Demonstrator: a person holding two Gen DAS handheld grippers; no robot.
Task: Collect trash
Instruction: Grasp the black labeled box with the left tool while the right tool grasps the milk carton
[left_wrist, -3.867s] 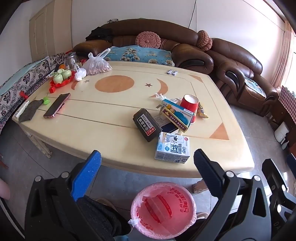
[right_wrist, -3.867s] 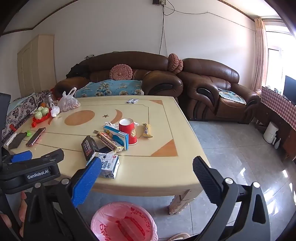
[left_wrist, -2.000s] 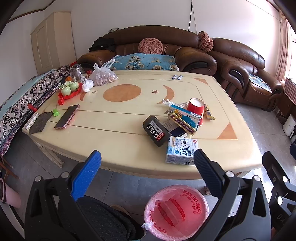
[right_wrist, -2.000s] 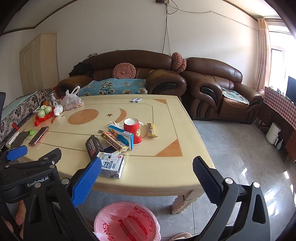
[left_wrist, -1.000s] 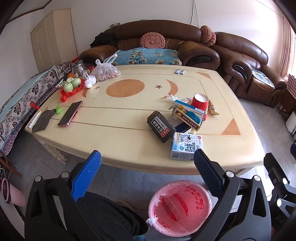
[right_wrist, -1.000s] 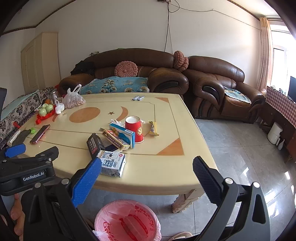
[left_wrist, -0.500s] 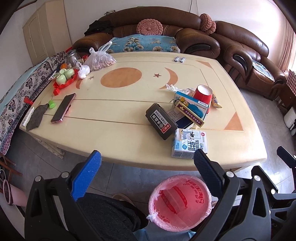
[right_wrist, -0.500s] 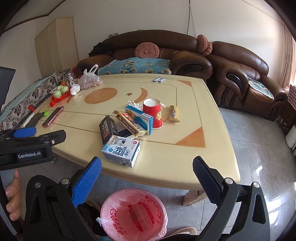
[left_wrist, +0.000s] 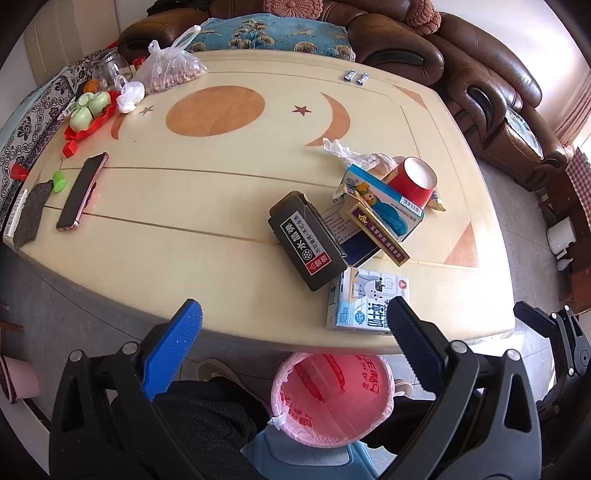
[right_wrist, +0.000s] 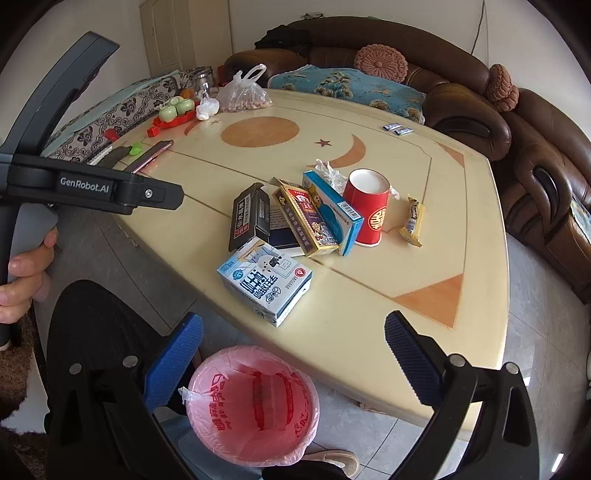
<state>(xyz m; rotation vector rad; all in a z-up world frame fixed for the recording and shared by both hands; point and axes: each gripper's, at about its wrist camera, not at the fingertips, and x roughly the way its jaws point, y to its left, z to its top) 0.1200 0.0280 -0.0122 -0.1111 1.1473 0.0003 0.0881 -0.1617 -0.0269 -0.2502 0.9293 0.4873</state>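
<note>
Crowding milk carton (right_wrist: 266, 286): black box (right_wrist: 248, 215), red cup (right_wrist: 367, 210).

A home living room: brown leather sofa (right_wrist: 424, 70) behind cream table (right_wrist: 424, 258).

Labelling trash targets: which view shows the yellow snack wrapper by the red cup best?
Right wrist view. The yellow snack wrapper lies fully exposed on the table, beside and apart from the red cup. In the left wrist view only a sliver peeks out behind the cup.
</note>
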